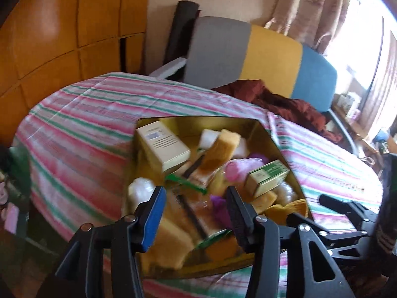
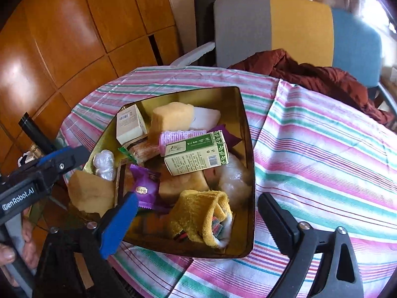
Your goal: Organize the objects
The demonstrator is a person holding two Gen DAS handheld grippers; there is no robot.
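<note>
yellow sock nearest, crumpled in crowded gold tin.

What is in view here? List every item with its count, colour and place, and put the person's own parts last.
Tin: one, gold inside, on the striped tablecloth.
Tablecloth: one, pink, green and white stripes, covering the table.
Green carton: one, green and cream, lying on top of the tin's contents.
Cream box: one, tin's far left corner.
Pink roller: one, beside the green carton.
Purple packet: one, tin's near side.
Yellow cloth: one, tin's near corner.
Sponges: several, tan, scattered in the tin.
Chair: one, grey, yellow and blue back, behind the table.
Red garment: one, on the chair.
Left claw: open, above the tin.
Right claw: open, over the tin's near edge.
</note>
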